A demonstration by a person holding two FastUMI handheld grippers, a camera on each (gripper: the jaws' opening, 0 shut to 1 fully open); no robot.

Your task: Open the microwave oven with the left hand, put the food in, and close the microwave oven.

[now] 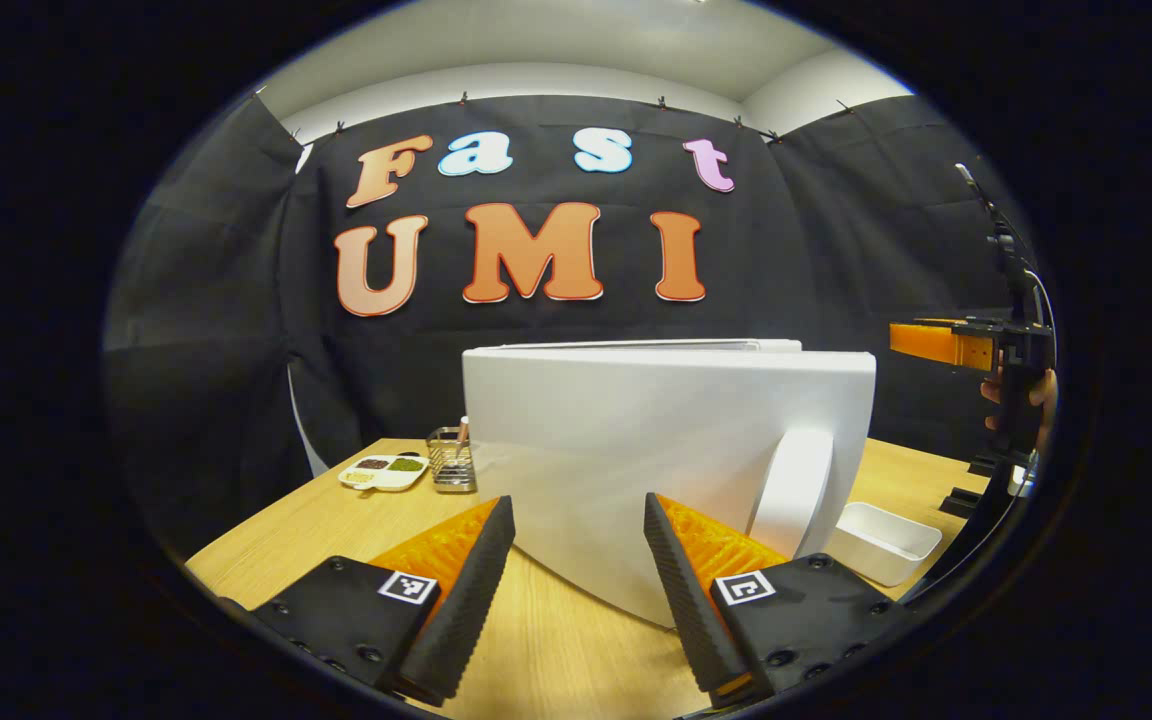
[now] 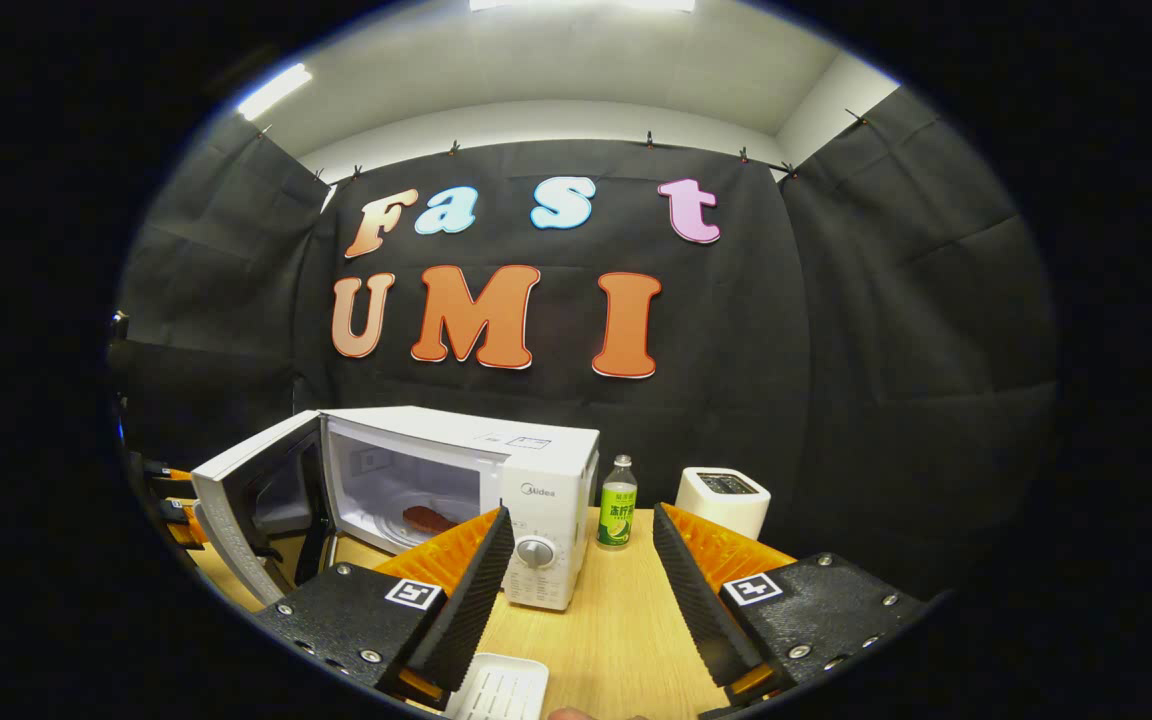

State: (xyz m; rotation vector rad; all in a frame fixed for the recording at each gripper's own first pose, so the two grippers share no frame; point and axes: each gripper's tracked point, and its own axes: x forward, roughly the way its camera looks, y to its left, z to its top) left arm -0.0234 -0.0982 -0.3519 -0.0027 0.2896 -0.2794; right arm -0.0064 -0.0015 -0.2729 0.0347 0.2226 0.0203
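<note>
The microwave (image 2: pixel 456 480) stands open on the surface (image 2: pixel 616 620), food (image 2: pixel 428 519) inside. Its door (image 1: pixel 666 450) faces the left gripper (image 1: pixel 579 590), jaws apart, empty. The right gripper (image 2: pixel 581 600) likewise. An off-centre push could skid the microwave.

Microwave oven (image 2: pixel 496 480), white, door open; food (image 2: pixel 428 519) inside.

The white countertop body is set on the wooden table, with a round dial (image 2: pixel 535 553) on the control panel at its right side. The door (image 2: pixel 251 500) is swung out to the left on its hinge, and the white cavity is exposed. A reddish-brown piece of food is seen lying on the cavity floor, toward the front. In the left gripper view the door's white outer face (image 1: pixel 636 450) is presented broadside, with its curved vertical handle (image 1: pixel 794 490) at the right.
</note>
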